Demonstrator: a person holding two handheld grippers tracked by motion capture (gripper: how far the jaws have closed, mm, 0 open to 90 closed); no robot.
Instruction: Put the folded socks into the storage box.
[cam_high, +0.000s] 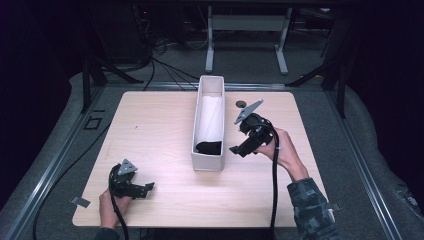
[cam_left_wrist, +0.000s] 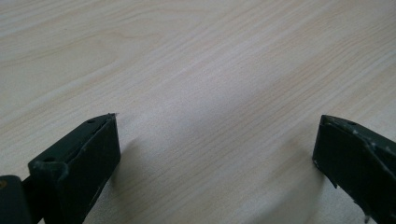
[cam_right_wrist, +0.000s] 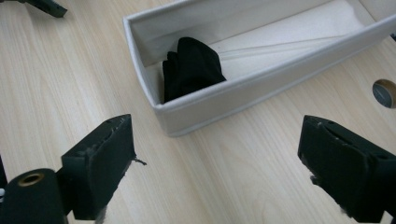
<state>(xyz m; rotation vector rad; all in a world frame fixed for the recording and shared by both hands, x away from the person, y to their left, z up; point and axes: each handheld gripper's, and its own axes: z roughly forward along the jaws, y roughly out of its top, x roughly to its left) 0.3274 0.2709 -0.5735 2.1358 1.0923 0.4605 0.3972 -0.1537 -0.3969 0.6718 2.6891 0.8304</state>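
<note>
The black cloth (cam_right_wrist: 190, 65) lies bundled at the near end of the white box (cam_high: 207, 162), mid-bench (cam_high: 150, 125). Likely step: the right gripper (cam_high: 239, 148) reaching in for it; best to come over the wall from above and pinch the bundle's top, clear of the liner. It hovers beside the box, tilted down, fingers spread, empty. The left gripper (cam_high: 148, 189) sits low at the near-left, fingers apart over bare wood.

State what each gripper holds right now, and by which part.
Nothing is held. The left gripper has its jaws wide apart over bare table. The right gripper is open too, short of the white box with the black cloth inside.
</note>
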